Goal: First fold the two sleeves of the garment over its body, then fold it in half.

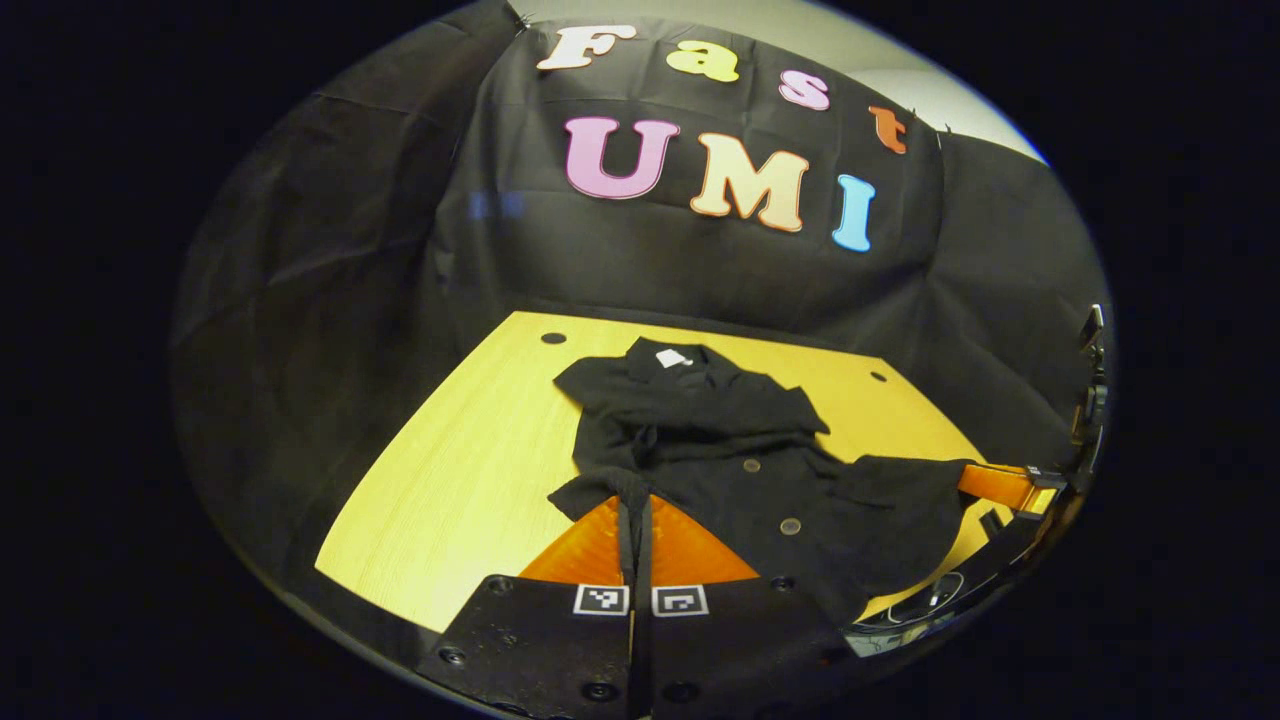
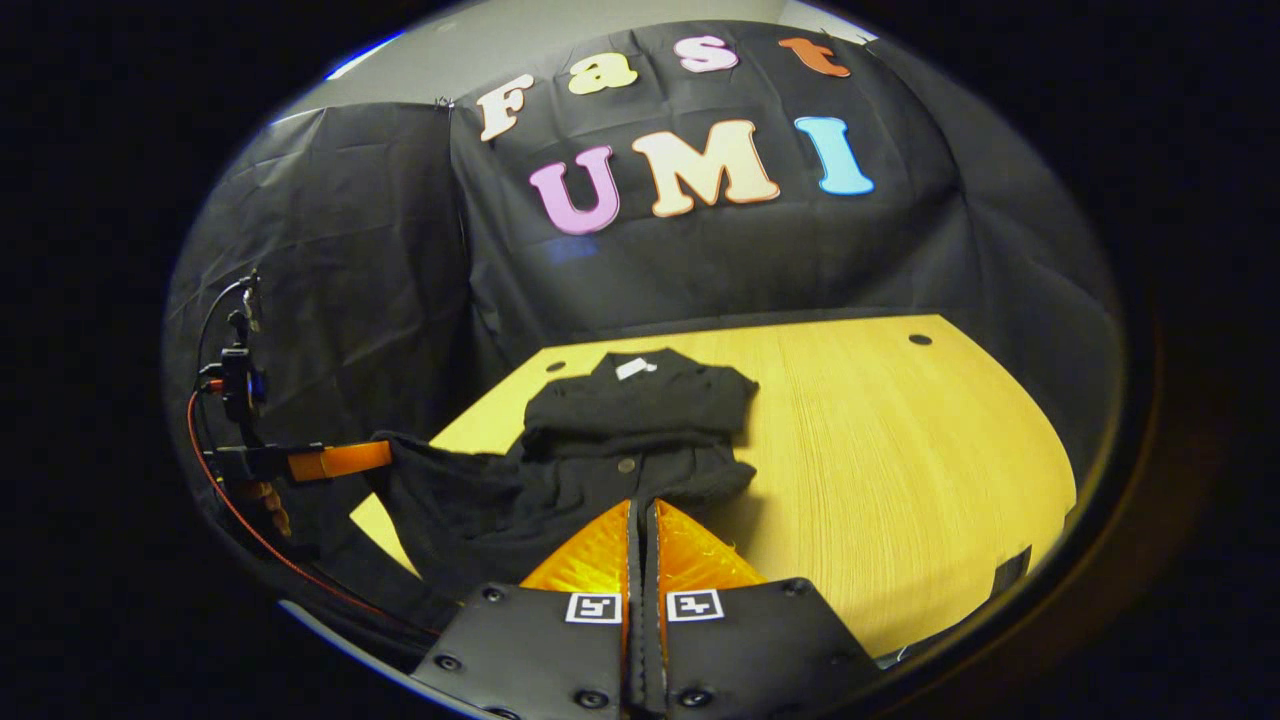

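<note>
Two round fisheye views look from low at the near edge of a yellow wooden table (image 1: 450, 470) toward the black cloth wall behind it. The left gripper view sits close over the near left corner of a black buttoned garment (image 1: 720, 450), its own orange-fingered left gripper (image 1: 636, 500) at the bottom, angled rightward so the orange-fingered right gripper (image 1: 990, 483) appears at its right edge. The right gripper view looks from the garment's near right side, the left gripper at its left edge. Both share the garment, tabletop and wall.
</note>
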